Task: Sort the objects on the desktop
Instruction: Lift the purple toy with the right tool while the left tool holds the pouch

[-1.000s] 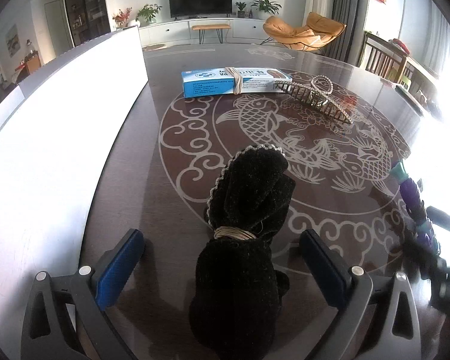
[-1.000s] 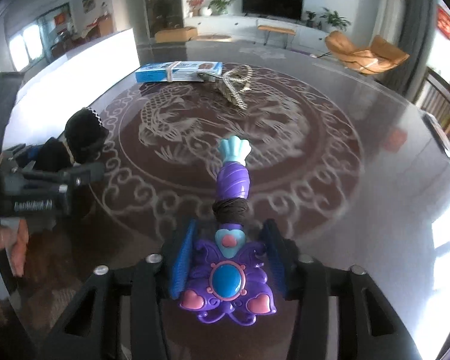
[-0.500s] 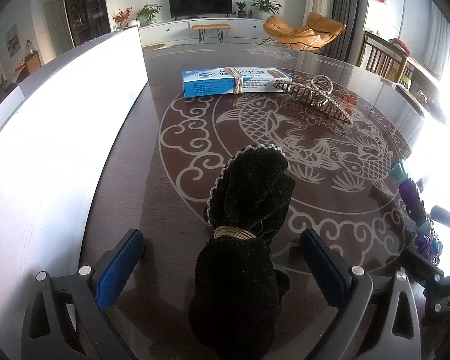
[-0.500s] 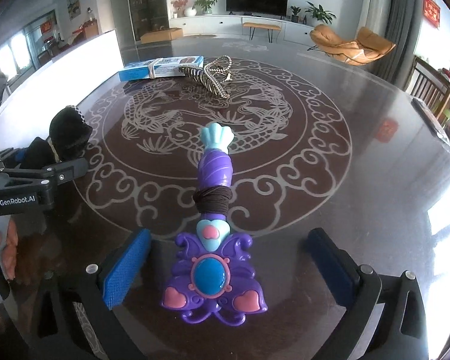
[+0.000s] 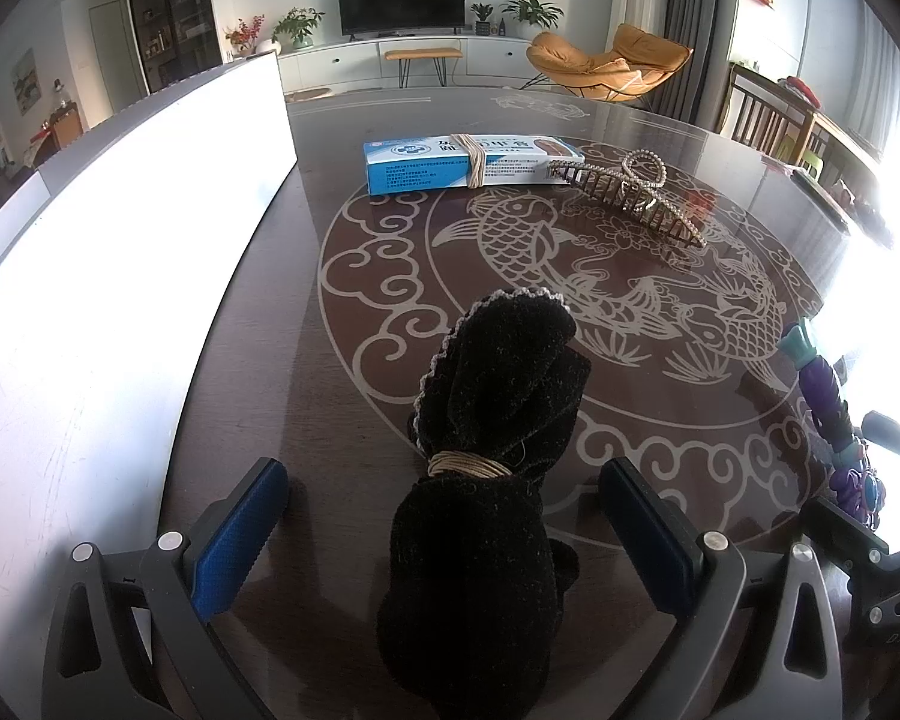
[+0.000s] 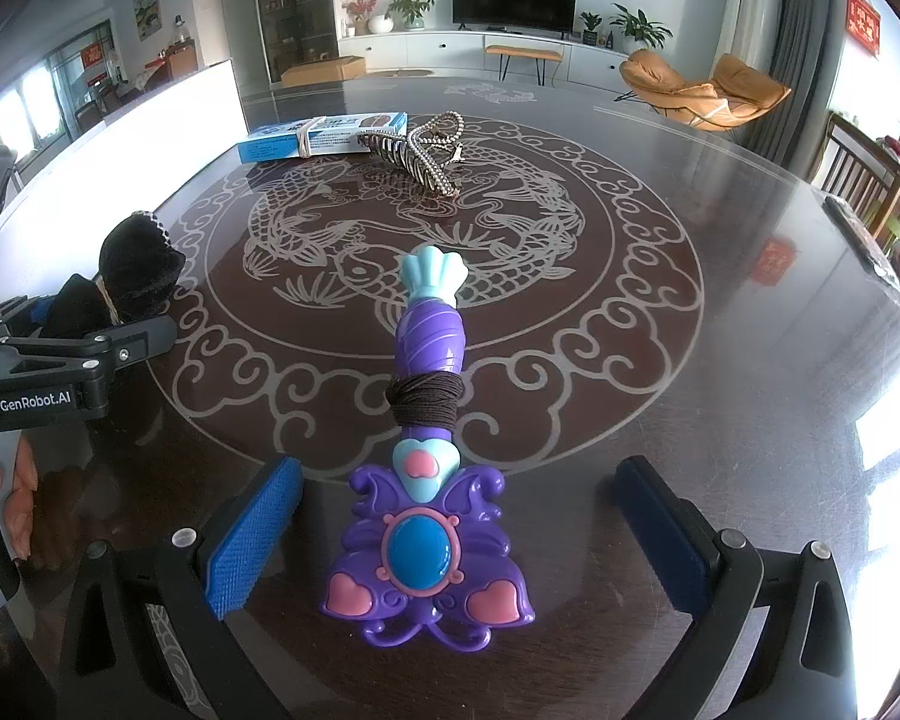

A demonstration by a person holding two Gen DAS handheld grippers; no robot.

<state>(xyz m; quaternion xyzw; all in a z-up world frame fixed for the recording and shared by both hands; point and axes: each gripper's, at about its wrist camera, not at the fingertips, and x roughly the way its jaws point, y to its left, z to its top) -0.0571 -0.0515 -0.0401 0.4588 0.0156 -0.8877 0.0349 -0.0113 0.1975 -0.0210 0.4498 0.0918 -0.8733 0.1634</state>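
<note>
change: our right gripper (image 6: 459, 534) has let go of the purple toy wand (image 6: 426, 462), jaws now wide | wand lies on table (image 6: 750, 360) between them | left gripper (image 5: 444, 531) open around black sock bundle (image 5: 492, 468) | wand placed

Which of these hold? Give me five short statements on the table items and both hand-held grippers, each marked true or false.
1. The right hand-held gripper clamps the purple toy wand. False: its pads stand clear of it.
2. A band wraps the black cloth bundle. True.
3. The hair claw clip lies beside the blue box. True.
4. The left hand-held gripper is shut. False: open.
5. The wand stands upright. False: it lies flat.
</note>
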